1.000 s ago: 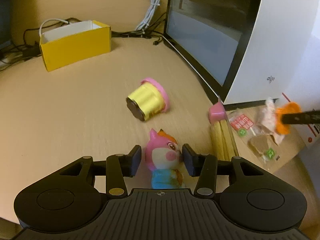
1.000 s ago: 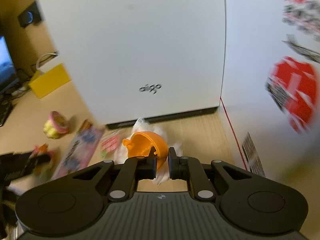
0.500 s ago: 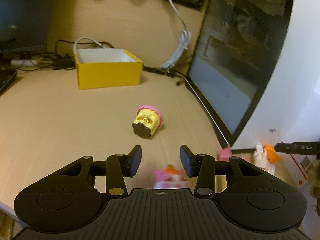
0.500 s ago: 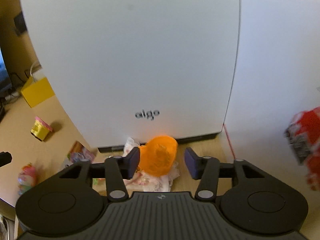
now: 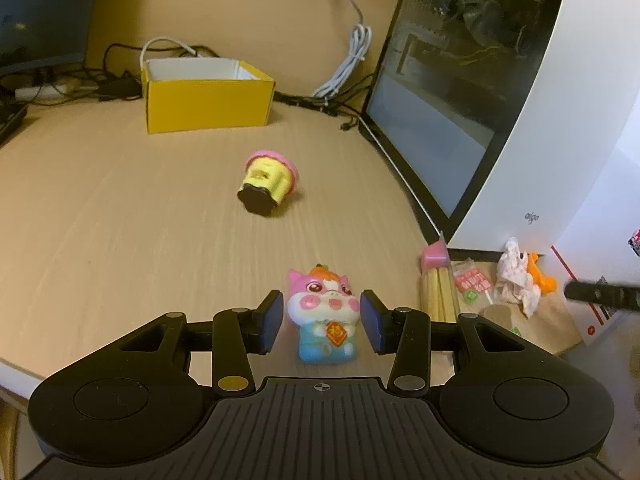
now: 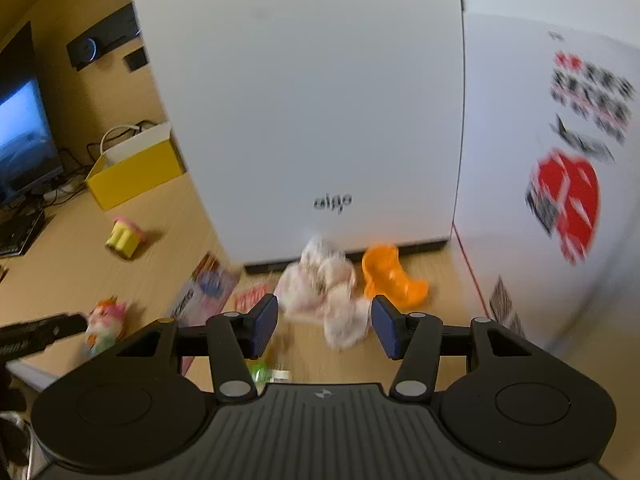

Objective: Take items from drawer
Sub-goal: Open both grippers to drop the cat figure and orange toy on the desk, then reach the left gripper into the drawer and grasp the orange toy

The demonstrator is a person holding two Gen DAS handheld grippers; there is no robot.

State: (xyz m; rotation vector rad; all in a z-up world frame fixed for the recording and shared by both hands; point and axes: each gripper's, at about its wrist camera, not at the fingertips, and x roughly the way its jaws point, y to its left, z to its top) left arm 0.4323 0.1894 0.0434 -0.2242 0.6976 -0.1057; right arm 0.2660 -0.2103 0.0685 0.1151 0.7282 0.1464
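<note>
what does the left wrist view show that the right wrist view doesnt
Only the left wrist view shows the dark glass side panel of the white case, the white cable bundle behind it, and the left gripper open, with the pink animal toy between its pads but untouched.

Only the right wrist view shows the lit monitor, the red sticker on the white box, and the right gripper, open.

Both show the yellow box, the pink and yellow cup toy, the crumpled wrapper and the orange piece.
</note>
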